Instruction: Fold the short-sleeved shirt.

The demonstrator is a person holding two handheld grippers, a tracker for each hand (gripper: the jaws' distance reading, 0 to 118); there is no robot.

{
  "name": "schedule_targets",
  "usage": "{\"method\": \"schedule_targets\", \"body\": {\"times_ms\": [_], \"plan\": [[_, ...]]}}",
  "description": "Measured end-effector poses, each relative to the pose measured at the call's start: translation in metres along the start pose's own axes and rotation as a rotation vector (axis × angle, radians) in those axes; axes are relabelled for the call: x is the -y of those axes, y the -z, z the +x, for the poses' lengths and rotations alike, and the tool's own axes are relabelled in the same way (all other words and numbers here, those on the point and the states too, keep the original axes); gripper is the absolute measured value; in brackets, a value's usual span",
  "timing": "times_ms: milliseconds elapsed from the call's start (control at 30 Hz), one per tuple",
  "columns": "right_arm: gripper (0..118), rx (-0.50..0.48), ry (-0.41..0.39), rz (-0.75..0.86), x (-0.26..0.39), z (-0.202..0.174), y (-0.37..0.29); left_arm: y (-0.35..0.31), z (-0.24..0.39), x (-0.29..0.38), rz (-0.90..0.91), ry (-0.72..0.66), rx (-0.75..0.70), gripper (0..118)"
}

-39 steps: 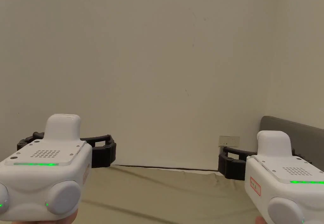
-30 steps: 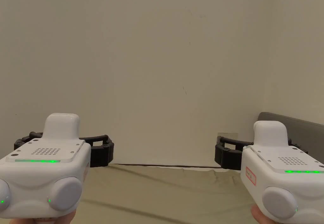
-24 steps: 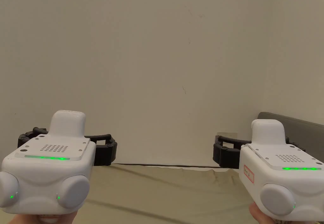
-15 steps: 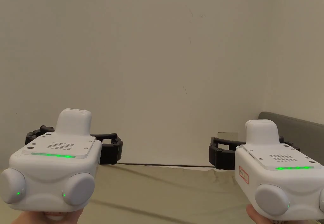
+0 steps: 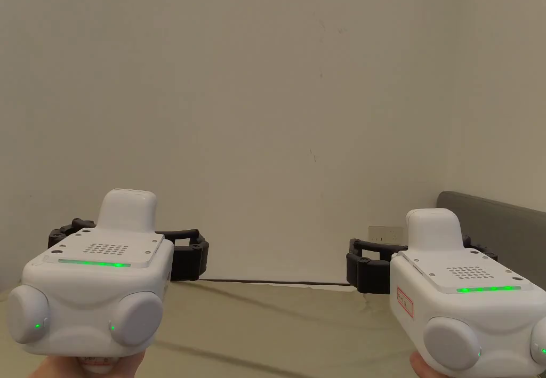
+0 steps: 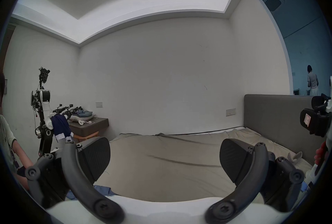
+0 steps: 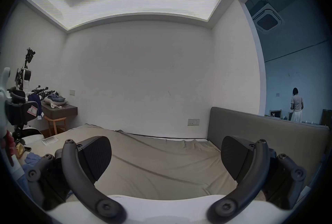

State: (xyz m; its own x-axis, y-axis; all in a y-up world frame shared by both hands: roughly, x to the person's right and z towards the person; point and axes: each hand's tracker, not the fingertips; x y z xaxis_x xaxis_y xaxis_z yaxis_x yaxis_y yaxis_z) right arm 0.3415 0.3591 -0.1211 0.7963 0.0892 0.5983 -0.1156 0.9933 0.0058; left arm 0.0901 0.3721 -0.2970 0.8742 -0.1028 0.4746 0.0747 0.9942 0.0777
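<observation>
Jaws of the left gripper and right gripper gape wide, holding nothing, level above the beige bed. Blue cloth, perhaps the shirt, peeks out below the left jaws.

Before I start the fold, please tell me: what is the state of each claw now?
Left claw: open, holding nothing.
Right claw: open, holding nothing.
</observation>
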Motion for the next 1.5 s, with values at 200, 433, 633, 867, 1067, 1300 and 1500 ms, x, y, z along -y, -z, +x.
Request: {"method": "schedule_targets", "body": {"times_ms": [200, 433, 633, 867, 1067, 1300, 1500], "plan": [[118, -0.011, -0.007, -0.014, 0.003, -0.002, 0.004, 0.001, -0.002, 0.003, 0.003, -0.017, 0.012, 118], [40, -0.052, -0.013, -0.033, 0.017, -0.01, -0.002, 0.008, 0.004, 0.016, -0.024, 0.035, 0.128, 0], [2, -0.113, -0.088, -0.13, 0.041, -0.019, -0.004, 0.007, 0.003, 0.045, -0.086, 0.038, 0.11, 0], [2, -0.473, -0.192, -0.193, 0.082, -0.138, -0.021, -0.043, -0.11, 0.13, -0.34, 0.001, -0.163, 0], [2, -0.838, -0.2, -0.396, 0.155, -0.293, -0.042, -0.122, -0.227, 0.237, -0.634, -0.13, -0.425, 0], [2, -0.897, -0.215, -0.501, 0.192, -0.348, -0.035, -0.124, -0.262, 0.284, -0.753, -0.257, -0.397, 22], [2, -0.757, -0.213, -0.524, 0.199, -0.301, -0.004, -0.009, -0.221, 0.32, -0.807, -0.315, -0.149, 99]]}}
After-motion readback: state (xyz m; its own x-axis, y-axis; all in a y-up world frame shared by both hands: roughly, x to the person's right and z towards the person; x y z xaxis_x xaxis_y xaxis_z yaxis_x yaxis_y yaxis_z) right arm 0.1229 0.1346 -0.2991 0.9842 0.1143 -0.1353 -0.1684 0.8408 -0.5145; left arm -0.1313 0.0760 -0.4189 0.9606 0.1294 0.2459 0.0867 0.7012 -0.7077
